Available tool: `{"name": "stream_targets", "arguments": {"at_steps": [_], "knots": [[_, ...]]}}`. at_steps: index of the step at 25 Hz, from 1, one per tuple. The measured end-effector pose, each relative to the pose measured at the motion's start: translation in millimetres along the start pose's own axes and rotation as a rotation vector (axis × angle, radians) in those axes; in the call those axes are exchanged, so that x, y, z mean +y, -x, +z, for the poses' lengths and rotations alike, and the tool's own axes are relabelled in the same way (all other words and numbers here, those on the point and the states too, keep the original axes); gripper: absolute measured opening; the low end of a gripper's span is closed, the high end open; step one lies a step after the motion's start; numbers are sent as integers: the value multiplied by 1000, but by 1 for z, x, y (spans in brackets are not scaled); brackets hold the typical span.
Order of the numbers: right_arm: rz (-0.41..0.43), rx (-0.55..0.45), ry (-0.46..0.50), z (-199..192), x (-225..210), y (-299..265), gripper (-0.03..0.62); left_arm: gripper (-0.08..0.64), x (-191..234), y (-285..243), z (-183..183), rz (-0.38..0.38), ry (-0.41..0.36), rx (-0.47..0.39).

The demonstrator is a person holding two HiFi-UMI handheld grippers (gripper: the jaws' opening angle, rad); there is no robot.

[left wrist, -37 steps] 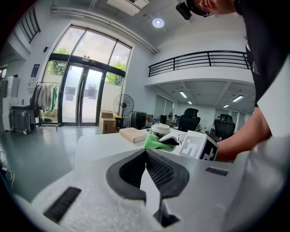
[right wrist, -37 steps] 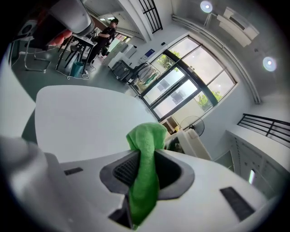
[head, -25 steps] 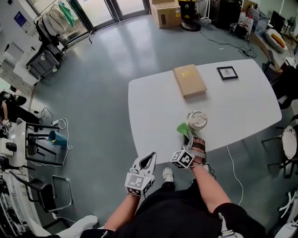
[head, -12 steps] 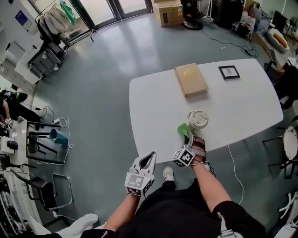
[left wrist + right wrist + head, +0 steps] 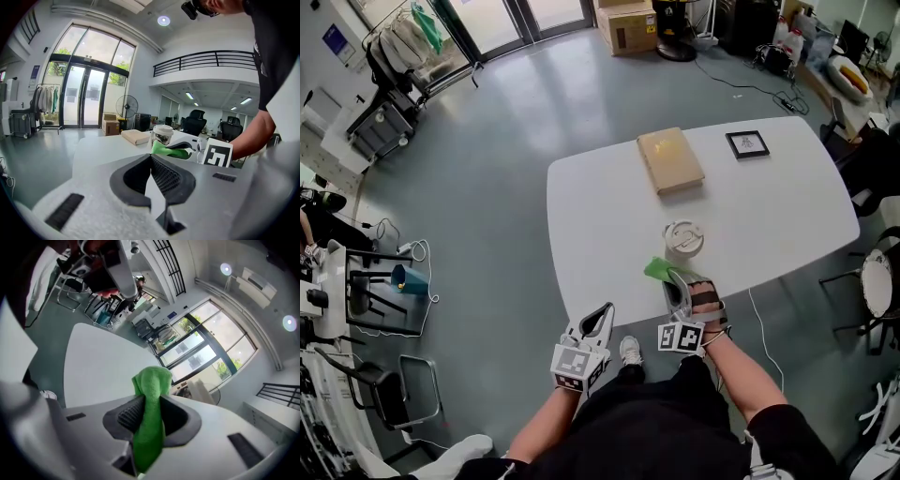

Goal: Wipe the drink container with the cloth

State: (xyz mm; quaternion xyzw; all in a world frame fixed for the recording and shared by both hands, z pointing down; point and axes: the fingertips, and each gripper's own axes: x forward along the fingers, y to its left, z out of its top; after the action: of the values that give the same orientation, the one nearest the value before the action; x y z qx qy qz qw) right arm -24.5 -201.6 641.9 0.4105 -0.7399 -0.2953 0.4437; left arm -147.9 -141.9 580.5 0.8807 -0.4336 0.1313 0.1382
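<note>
Gripper on right [image 5: 674,287] pinches fuzzy green cloth [image 5: 657,270], white lidded paper cup [image 5: 682,240] just ahead for wiping; left gripper [image 5: 600,317] closed, empty.

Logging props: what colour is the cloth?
Bright green cloth; clearest in the right gripper view.

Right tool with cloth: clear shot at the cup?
Probably yes. The right tool, shut on the green cloth, sits just short of the cup; nothing stands between them.
</note>
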Motion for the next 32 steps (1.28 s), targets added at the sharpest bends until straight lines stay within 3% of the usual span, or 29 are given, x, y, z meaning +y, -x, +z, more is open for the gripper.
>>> {"name": "stream_targets", "arguments": {"at_steps": [6,13,23,32], "knots": [[25,-153,134,3,-26,30,100,8,-15,-15,2,-34,-6,1],[74,-184,286,-19,-38,32,100,8,-30,-29,4,-38,-2,-1],[124,-181,337,-48,-17,14,103,8,-44,-36,-1,13,27,10],[230,-178,373,-73,25,-15,104,8,-40,-33,-5,83,58,15]]}}
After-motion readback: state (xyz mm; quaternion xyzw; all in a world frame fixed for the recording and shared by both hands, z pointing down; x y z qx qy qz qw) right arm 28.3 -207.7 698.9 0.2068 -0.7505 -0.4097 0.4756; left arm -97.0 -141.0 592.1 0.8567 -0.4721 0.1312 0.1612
